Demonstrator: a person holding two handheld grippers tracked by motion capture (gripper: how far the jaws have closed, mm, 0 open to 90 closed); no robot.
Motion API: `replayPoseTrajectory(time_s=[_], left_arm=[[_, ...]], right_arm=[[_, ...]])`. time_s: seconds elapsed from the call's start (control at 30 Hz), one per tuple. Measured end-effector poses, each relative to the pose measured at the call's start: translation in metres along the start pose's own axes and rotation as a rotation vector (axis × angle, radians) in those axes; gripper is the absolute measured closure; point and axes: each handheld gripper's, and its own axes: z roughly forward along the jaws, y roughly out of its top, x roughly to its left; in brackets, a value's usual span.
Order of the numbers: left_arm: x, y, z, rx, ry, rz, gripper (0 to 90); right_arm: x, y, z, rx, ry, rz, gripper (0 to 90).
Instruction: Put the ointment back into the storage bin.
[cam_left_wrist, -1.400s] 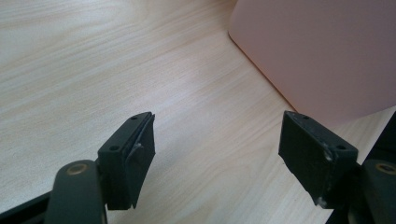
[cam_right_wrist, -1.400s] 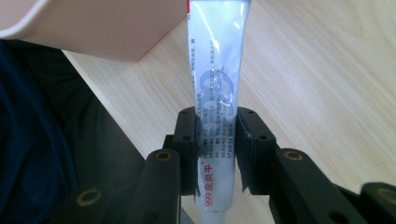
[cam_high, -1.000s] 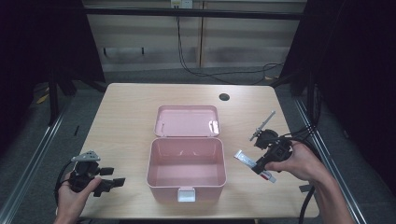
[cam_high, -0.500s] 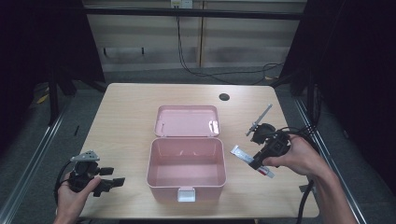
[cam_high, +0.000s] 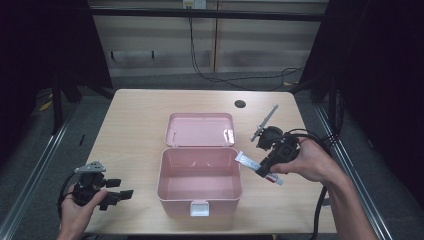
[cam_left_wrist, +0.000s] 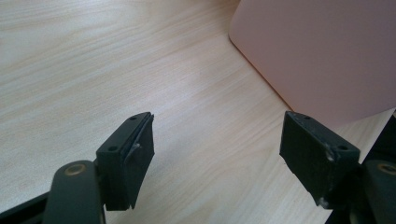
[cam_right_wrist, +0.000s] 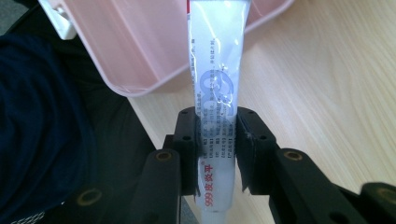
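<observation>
Right gripper (cam_right_wrist: 217, 140) is clamped on a white ointment tube (cam_right_wrist: 215, 84), pads squeezing its lower body, printed side up. In the high view the right gripper (cam_high: 264, 169) holds the tube (cam_high: 248, 161) level, its flat end poking over the right rim of the open pink box (cam_high: 199, 181); the tube is off the table (cam_high: 135, 125), in the air at the box's right edge. The lid (cam_high: 200, 129) lies back flat behind the box. A thin grey tool (cam_high: 265, 121) lies on the table beyond the right hand.

Left gripper (cam_high: 112, 192) rests at the near left table edge, jaws wide apart, nothing between them; its own view shows the box wall (cam_left_wrist: 322, 51) close by.

Risks, as a guess: the tube is soft and slick, so it could slide through the pads. Its end could catch the box rim and nudge the light box, since nothing braces it. Let go too soon and it lands outside.

Versus a second ago: the right gripper and tube have come up and in toward the box, and the tube end now overlaps the rim. Left hand unchanged.
</observation>
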Motion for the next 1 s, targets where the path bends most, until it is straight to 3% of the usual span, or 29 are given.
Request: replayPoseTrajectory(time_s=[0.6,1.0], left_arm=[[0.000,0.000,-0.001,-0.002,-0.001,0.002,25.5],[0.001,0.000,-0.001,-0.001,0.000,-0.005,25.5]], right_arm=[[0.018,0.043,0.009,0.021,0.028,-0.106,71.6],[0.027,0.071,0.020,0.021,0.022,-0.136,71.6]])
